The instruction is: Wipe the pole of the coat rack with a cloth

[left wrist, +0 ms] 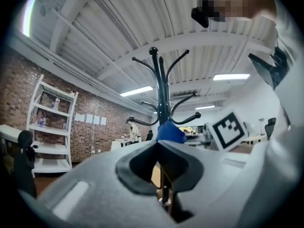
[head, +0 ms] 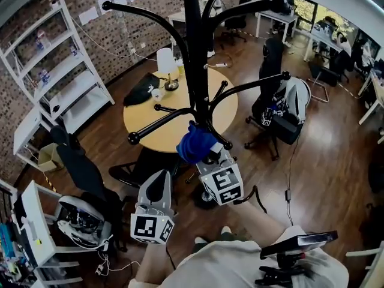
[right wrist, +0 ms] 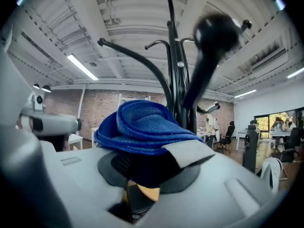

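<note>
Blue cloth (right wrist: 142, 127) in right tongs (right wrist: 148, 155)

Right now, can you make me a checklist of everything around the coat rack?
Surface: wood floor; round table behind the rack.
Job's things: black pole upright; blue cloth at it, below the lower hooks.
Clutter: lamp and cup on the table.
Grippers: right gripper shut on the cloth; left gripper shut, empty.
Cables: cable on the floor.
Surroundings: white shelves, brick wall, chair.
</note>
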A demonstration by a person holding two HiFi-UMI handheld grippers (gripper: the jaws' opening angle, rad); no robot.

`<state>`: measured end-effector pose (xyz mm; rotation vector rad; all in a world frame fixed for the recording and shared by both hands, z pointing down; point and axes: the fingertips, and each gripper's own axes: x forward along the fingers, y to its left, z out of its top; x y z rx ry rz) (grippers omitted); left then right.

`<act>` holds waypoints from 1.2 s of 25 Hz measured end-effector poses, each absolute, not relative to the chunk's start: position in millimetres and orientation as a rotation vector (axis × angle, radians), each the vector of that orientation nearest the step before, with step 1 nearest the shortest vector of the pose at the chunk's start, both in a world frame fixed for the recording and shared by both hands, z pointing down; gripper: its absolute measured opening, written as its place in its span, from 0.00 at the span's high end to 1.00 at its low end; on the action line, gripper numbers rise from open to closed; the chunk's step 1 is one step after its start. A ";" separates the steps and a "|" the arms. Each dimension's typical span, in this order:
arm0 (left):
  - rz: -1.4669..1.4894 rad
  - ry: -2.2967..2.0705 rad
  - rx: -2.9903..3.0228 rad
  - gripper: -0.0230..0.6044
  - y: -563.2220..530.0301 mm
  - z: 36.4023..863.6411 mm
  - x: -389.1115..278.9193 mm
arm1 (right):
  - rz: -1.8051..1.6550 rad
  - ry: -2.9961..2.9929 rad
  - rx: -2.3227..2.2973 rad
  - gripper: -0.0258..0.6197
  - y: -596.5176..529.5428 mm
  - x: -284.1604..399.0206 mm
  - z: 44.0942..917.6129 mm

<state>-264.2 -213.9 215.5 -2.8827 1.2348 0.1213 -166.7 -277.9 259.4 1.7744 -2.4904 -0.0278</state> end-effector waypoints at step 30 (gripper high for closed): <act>0.061 2.051 -2.503 0.96 -196.1 325.2 -116.6 | 0.133 -2.979 0.659 0.80 -165.8 -31.0 372.6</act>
